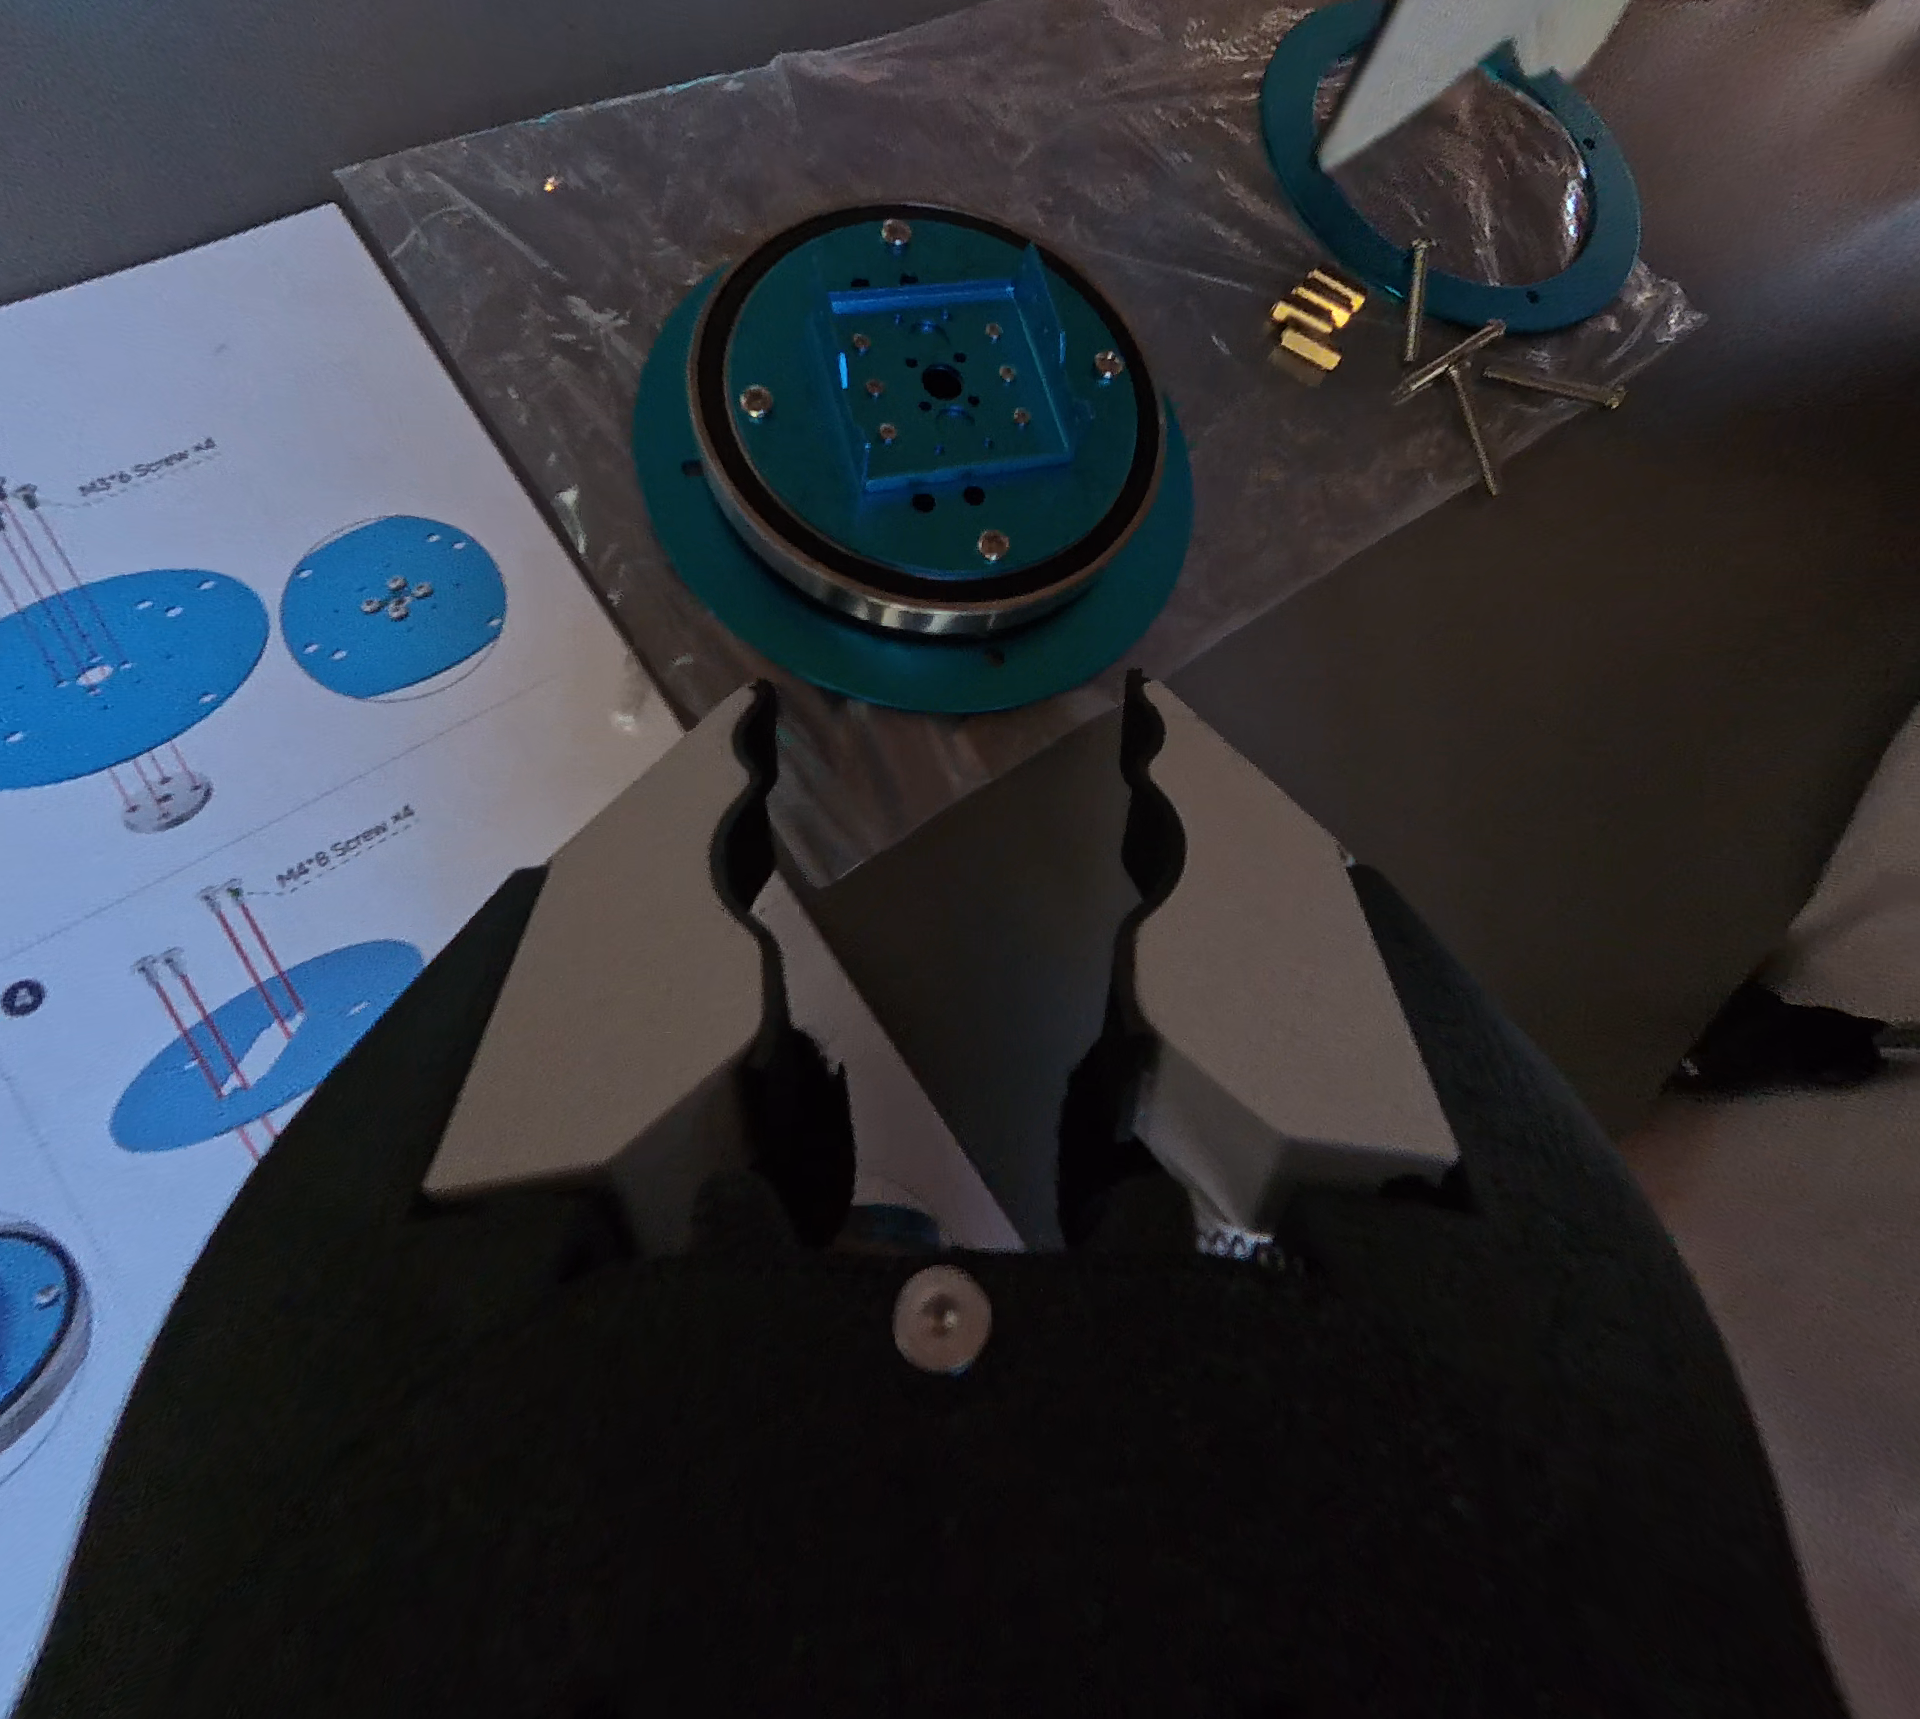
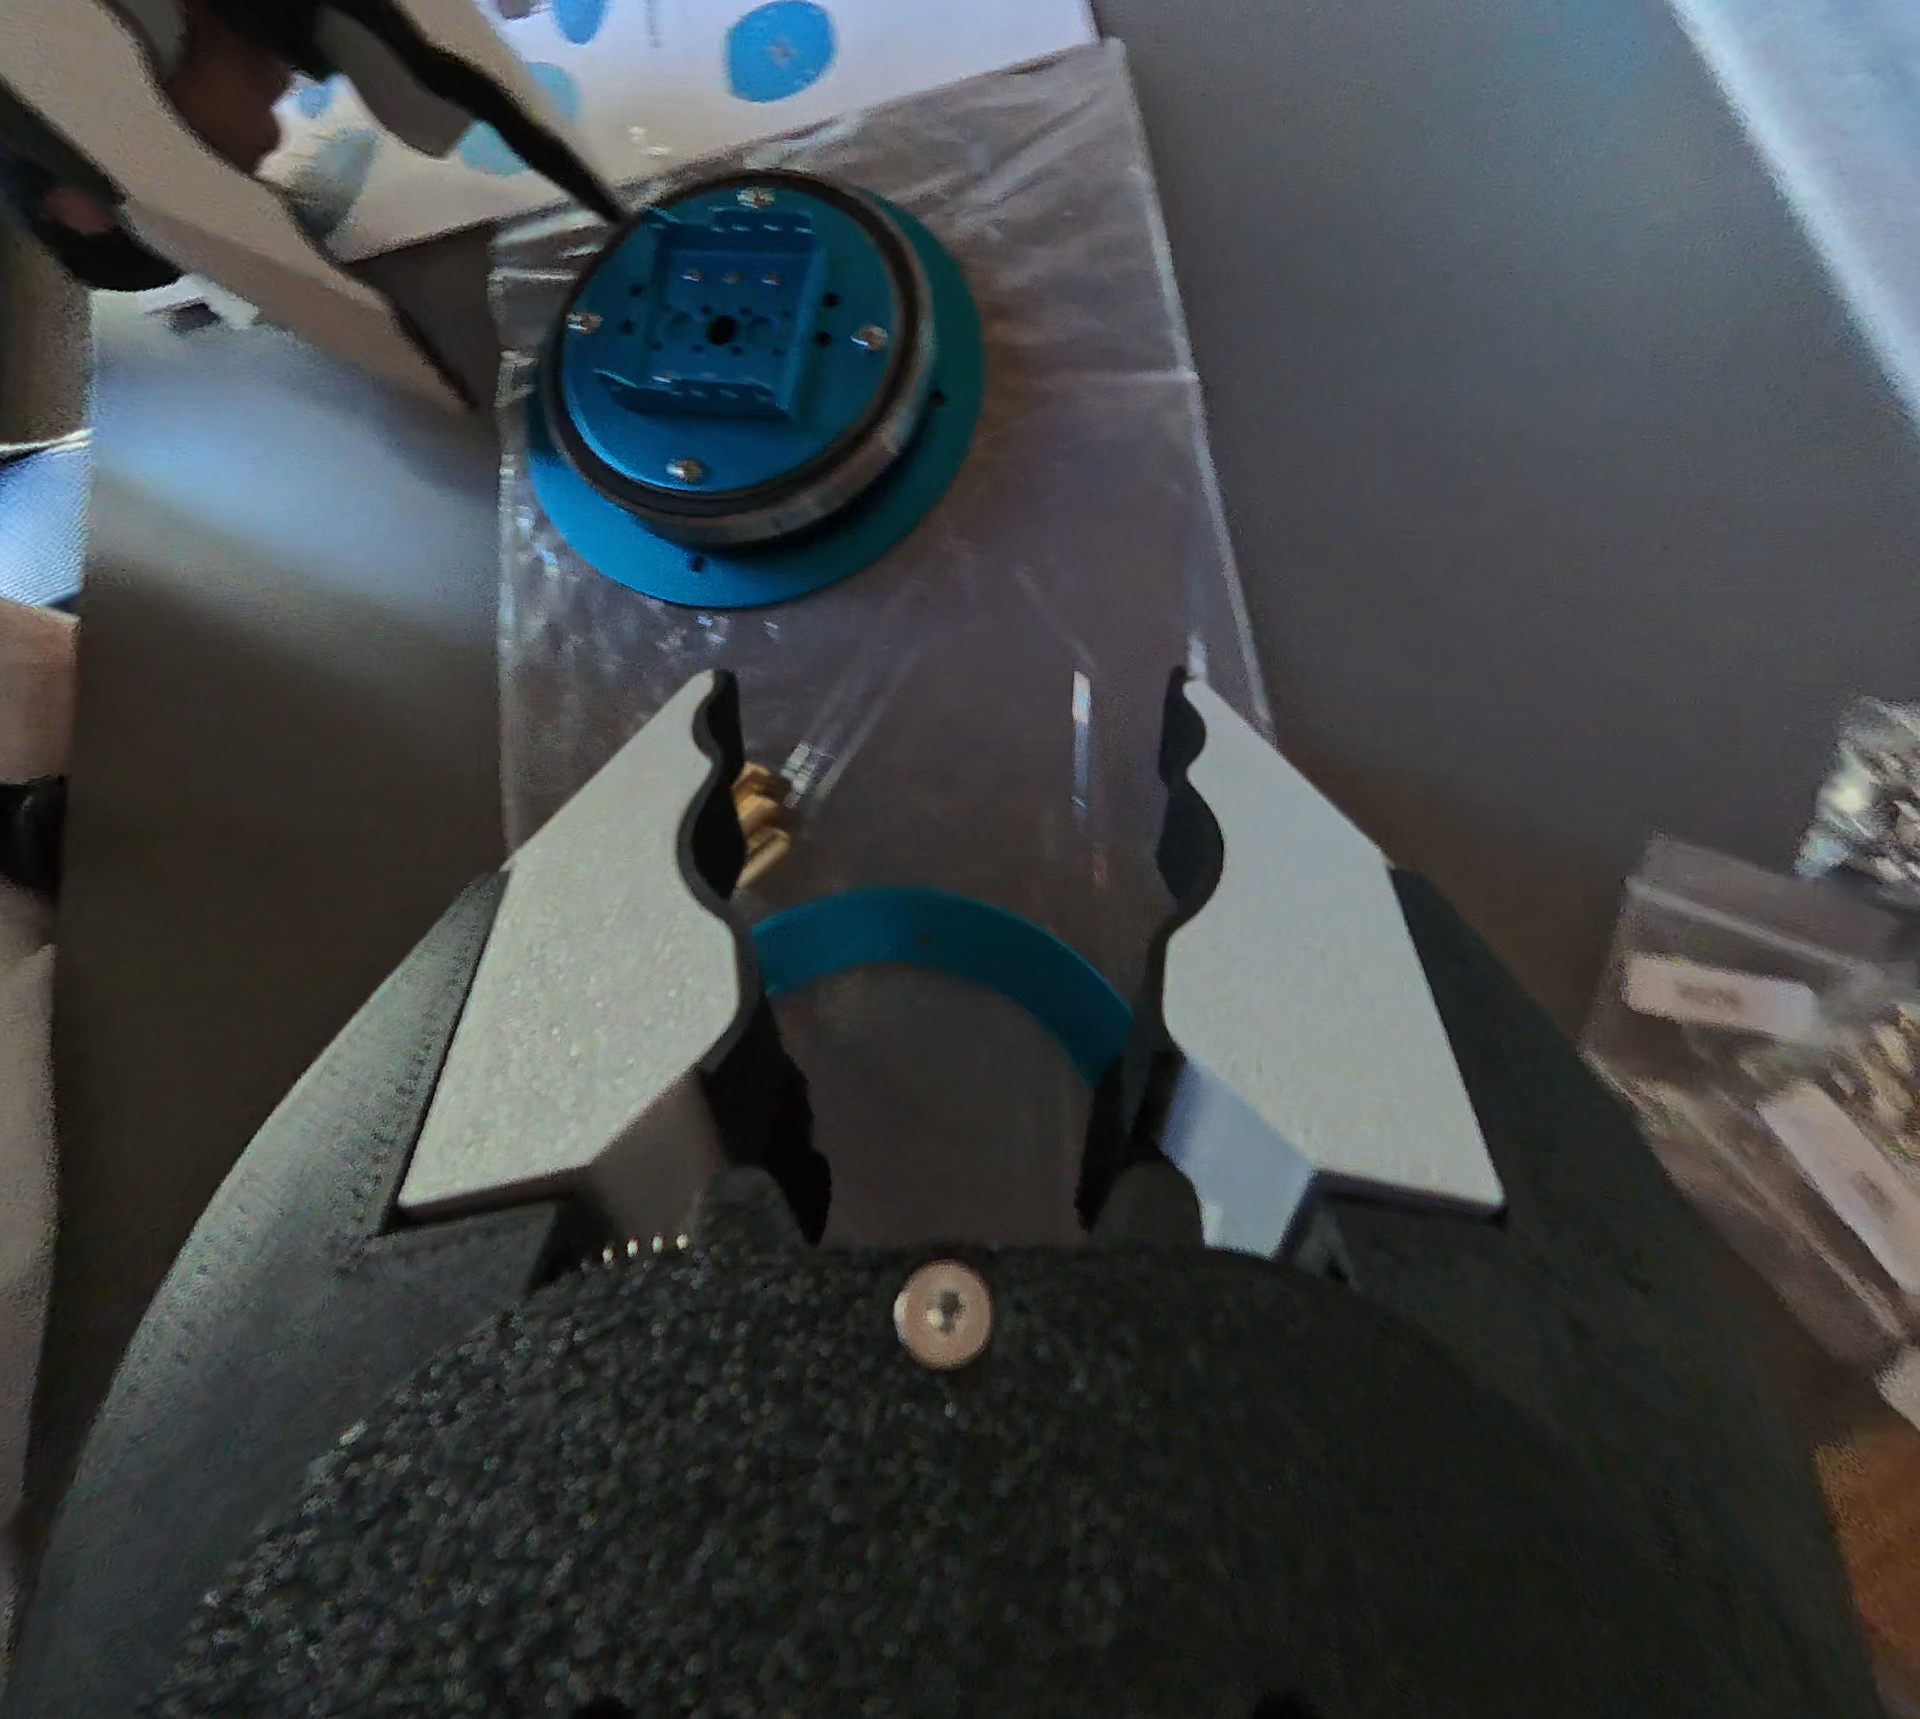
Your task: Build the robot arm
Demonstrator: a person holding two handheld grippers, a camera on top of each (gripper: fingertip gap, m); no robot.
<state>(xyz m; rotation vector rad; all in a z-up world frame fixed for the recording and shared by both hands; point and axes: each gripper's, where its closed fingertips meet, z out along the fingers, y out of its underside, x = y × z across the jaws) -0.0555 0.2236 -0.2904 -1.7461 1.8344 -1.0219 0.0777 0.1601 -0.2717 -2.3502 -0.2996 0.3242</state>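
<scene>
Left wrist view shows your left gripper [image 1: 948, 693] spread wide, holding nothing, with the round blue part [image 1: 914, 454] just past its fingertips on the plastic sheet [image 1: 499, 256]. Your right gripper [image 2: 948, 693] is spread wide too, with the blue ring [image 2: 940, 952] lying between its fingers and small gold pieces [image 2: 767, 822] beside the left finger.

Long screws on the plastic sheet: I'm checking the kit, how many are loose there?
4, lying beside the blue ring. The right gripper may hide more.
</scene>
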